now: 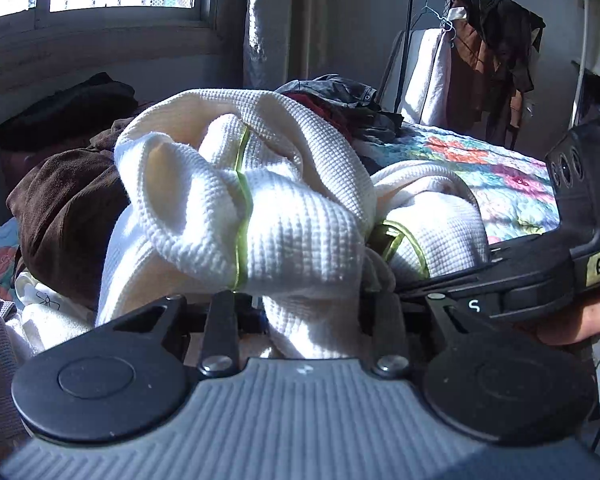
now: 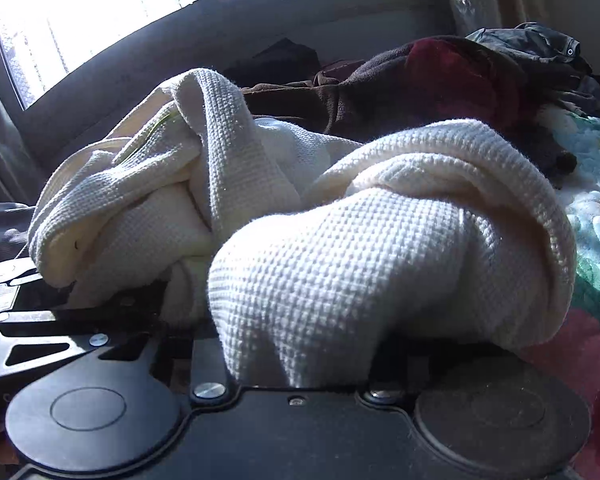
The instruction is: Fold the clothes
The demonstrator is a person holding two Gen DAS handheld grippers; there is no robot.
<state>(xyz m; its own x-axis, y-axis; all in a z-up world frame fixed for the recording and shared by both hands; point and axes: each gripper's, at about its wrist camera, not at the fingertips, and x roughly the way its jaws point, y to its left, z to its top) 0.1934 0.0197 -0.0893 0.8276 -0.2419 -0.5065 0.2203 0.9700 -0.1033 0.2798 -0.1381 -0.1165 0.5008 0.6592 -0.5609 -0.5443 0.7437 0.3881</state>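
On the bed (image 1: 500, 184), bunched white garment (image 1: 284, 220) hides both claws' fingertips; grip unreadable.

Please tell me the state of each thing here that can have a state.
white waffle garment: bunched, unfolded, draped over both claws
left claw: fingers hidden by cloth
right claw: fingers hidden by cloth
brown garment: crumpled on the bed
clothes pile: unfolded heap
floral quilt: spread flat
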